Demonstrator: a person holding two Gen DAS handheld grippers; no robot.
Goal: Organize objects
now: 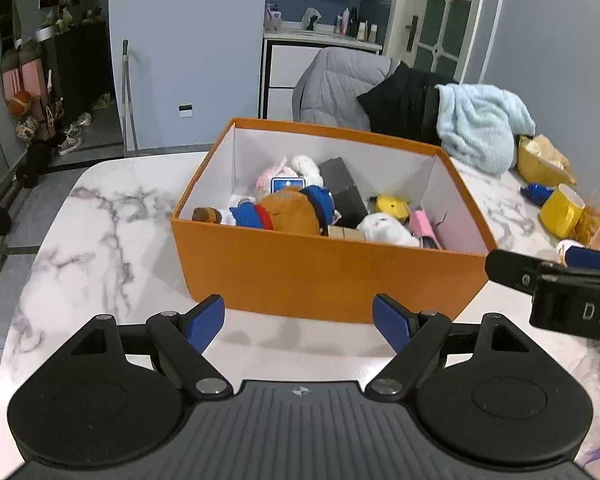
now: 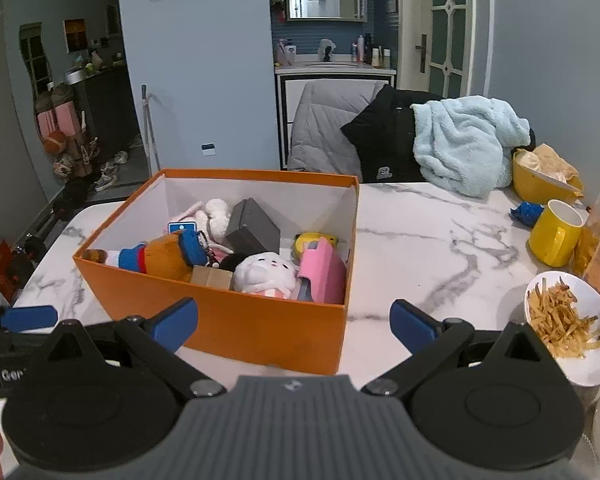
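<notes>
An orange box [image 1: 324,272] stands on the marble table [image 1: 112,248] and also shows in the right wrist view [image 2: 260,328]. It holds several things: a brown plush [image 1: 288,210] [image 2: 164,256], a white plush [image 1: 384,226] [image 2: 266,272], a pink item [image 2: 324,276], a yellow toy [image 1: 392,204], a dark grey box [image 2: 254,226]. My left gripper [image 1: 299,322] is open and empty, just in front of the box's near wall. My right gripper [image 2: 294,324] is open and empty, in front of the box's right corner.
A yellow mug [image 2: 554,234], a white plate of fries [image 2: 568,324] and a yellow bowl [image 2: 540,184] sit at the table's right. A light blue blanket [image 2: 464,144] and dark clothes [image 2: 384,148] lie at the back. Bare marble [image 2: 432,240] lies right of the box.
</notes>
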